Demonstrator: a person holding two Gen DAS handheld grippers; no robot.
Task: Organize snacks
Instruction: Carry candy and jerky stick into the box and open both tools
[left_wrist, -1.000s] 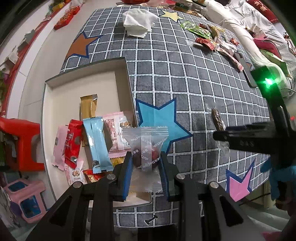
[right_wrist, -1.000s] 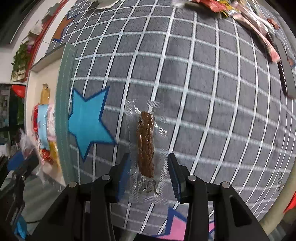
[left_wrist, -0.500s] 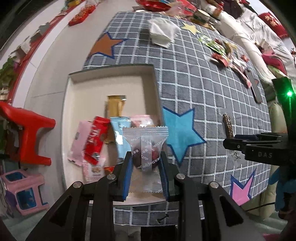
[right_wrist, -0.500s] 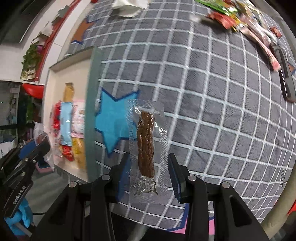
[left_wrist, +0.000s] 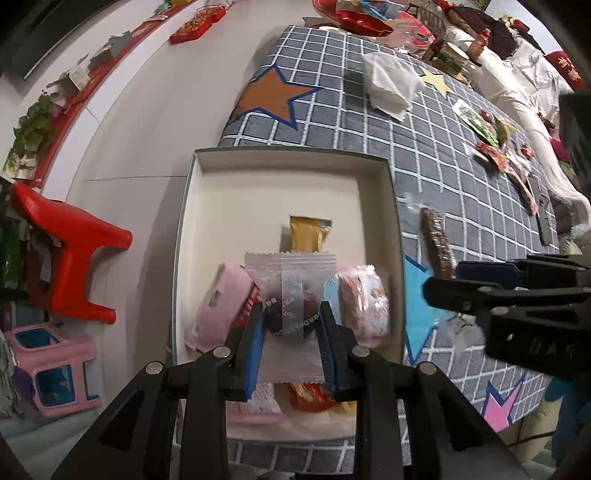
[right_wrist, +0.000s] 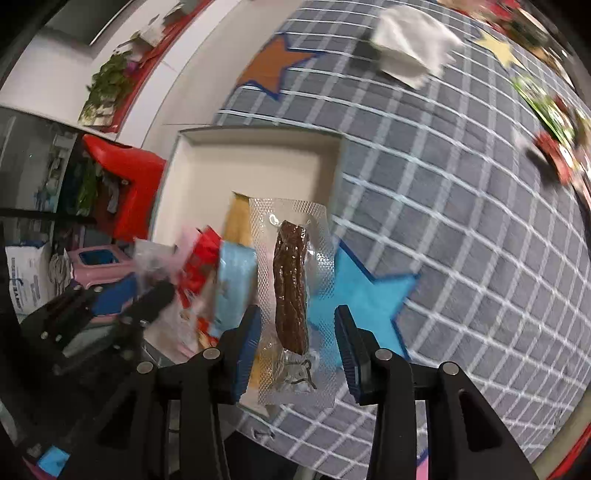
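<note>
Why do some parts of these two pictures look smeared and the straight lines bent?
Left wrist view: the held clear candy packet is sharp, while the pink packets in the box behind it smear. Right wrist view: blurrier overall, the white cloth streaked, only the sausage packet crisp. Both fisheye lenses bow the checked blanket's grid.

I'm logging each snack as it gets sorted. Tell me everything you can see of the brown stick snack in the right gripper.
The brown stick snack is a dark, lumpy strip sealed in a clear pouch with textured edges, crumpled at the bottom. It stands lengthwise between the right gripper fingers, which clamp its lower end, in the air near the white box. The left wrist view shows it edge-on.
</note>
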